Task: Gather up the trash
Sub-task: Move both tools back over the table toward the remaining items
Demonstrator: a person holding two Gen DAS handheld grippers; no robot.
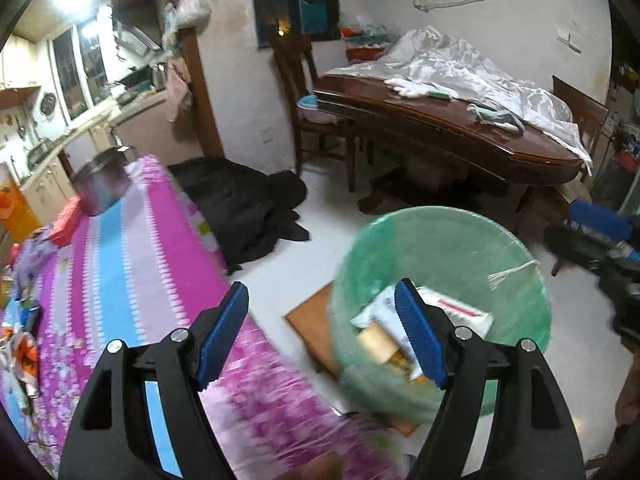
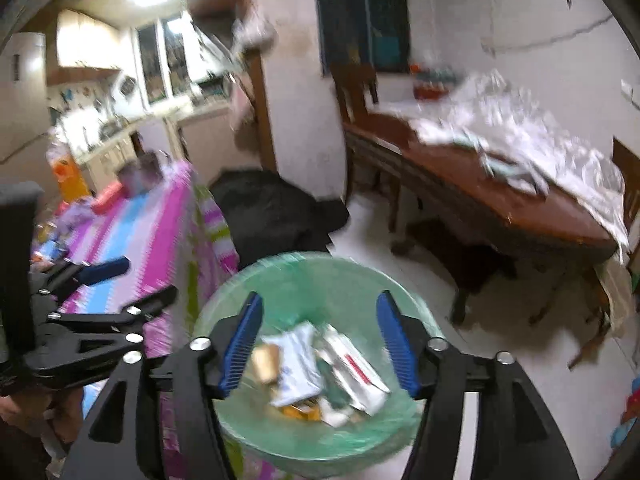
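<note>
- Left wrist view: the left gripper point(image 1: 320, 332) hung over the near edge of the bench point(image 1: 132, 240), which wore a pink and blue striped cloth, with its jaws well apart and nothing between them.
- In that view the trash bin point(image 1: 516, 280), lined with a green bag, stood on the floor just beside the bench's near corner, with paper wrappers point(image 1: 452, 312) and a small brown carton lying inside.
- More loose litter point(image 1: 24, 344) lay along the left edge of the bench, well apart from the bin.
- The right gripper point(image 1: 600, 224) showed at the right border, blurred.
- Right wrist view: the right gripper point(image 2: 320, 340) pointed straight down into the bin point(image 2: 304, 272), jaws apart and empty, with the wrappers point(image 2: 352, 364) resting below them in the bag.
- The left gripper point(image 2: 132, 280) appeared at the left over the striped cloth, also spread open.
- Judged from this, a drop into the bin looked just finished and the step in hand was the return for another piece.
- The next move likely called for swinging a gripper back over the bench's left edge, lowering onto a scrap and closing squarely on it.
</note>
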